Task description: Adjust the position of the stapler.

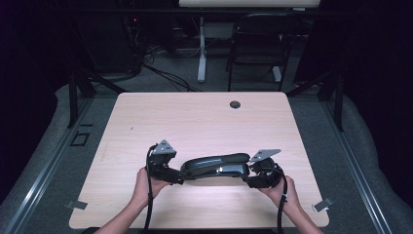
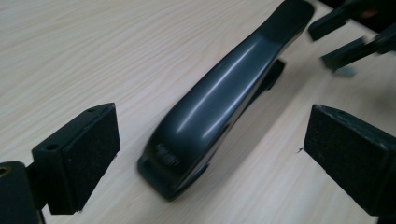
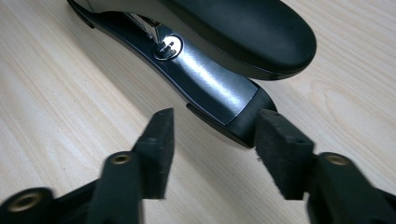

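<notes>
A dark stapler (image 1: 214, 165) lies flat on the pale wooden table (image 1: 195, 117), well on the person's side of the small round cable hole (image 1: 235, 104) near the far edge, its long body running crosswise between the two hands. The left gripper (image 1: 179, 177) sits at the stapler's left end, held in the left hand (image 1: 146, 185), with its jaws spread wide — in the left gripper view the stapler's rear end (image 2: 187, 149) rests on the wood between the two black pads (image 2: 88, 154) with clear gaps on both sides, so nothing is being pinched there. The right gripper (image 1: 247, 178), held in the right hand (image 1: 282, 192), meets the stapler's right end. In the right gripper view its jaws stand partly apart and straddle the tip of the stapler's base (image 3: 243, 121); the pad (image 3: 280, 149) on one side lies right against the corner of that base and may just be touching it, though the angle makes that hard to confirm, while the other pad stands off from it with bare wood showing between. The stapler's rounded top arm (image 3: 252, 32) hangs over the shiny metal plate (image 3: 210, 88) of the base, a little open above it. Beyond the cable hole, past the table's far edge, a chair (image 1: 258, 44) and a white desk leg (image 1: 201, 48) stand on the floor — both in dim light.
</notes>
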A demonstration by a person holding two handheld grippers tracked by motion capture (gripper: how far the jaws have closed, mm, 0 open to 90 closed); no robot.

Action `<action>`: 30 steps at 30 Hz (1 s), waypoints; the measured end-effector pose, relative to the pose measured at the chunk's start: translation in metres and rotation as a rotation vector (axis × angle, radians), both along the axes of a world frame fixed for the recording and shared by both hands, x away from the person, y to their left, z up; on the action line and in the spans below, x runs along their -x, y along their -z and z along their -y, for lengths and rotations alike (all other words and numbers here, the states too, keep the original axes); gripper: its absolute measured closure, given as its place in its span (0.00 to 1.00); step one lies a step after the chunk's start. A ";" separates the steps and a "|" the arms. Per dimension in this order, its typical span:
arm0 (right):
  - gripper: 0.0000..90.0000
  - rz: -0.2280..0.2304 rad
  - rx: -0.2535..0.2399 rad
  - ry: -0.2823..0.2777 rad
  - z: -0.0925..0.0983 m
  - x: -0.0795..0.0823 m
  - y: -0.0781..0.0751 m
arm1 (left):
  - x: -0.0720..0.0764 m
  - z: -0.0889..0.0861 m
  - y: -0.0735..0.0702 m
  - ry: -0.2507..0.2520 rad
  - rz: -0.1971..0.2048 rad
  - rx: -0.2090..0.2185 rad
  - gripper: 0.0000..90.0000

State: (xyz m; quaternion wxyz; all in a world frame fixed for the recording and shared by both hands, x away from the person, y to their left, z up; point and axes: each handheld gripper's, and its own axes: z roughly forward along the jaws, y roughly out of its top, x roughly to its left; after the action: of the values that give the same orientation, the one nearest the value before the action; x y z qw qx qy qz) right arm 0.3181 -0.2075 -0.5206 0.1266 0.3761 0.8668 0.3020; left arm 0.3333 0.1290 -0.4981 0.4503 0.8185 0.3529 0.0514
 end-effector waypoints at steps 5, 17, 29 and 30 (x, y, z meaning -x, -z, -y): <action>0.65 0.020 -0.013 0.025 0.005 0.000 -0.001 | 0.003 0.013 0.001 0.007 0.027 -0.021 0.08; 0.82 0.008 -0.018 0.000 -0.009 -0.001 0.007 | 0.010 0.025 0.003 0.015 0.087 -0.048 0.17; 1.00 0.021 -0.003 0.053 -0.008 -0.004 0.015 | 0.020 0.059 0.005 0.106 0.148 -0.102 0.37; 1.00 0.020 0.004 0.050 -0.008 -0.004 0.015 | 0.022 0.061 0.005 0.110 0.156 -0.107 0.38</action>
State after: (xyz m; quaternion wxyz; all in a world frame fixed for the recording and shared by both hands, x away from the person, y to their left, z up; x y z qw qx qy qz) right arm 0.3220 -0.1996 -0.5355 0.1434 0.3944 0.8565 0.3004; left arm 0.3116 0.0677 -0.5030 0.4341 0.8531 0.2682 0.1088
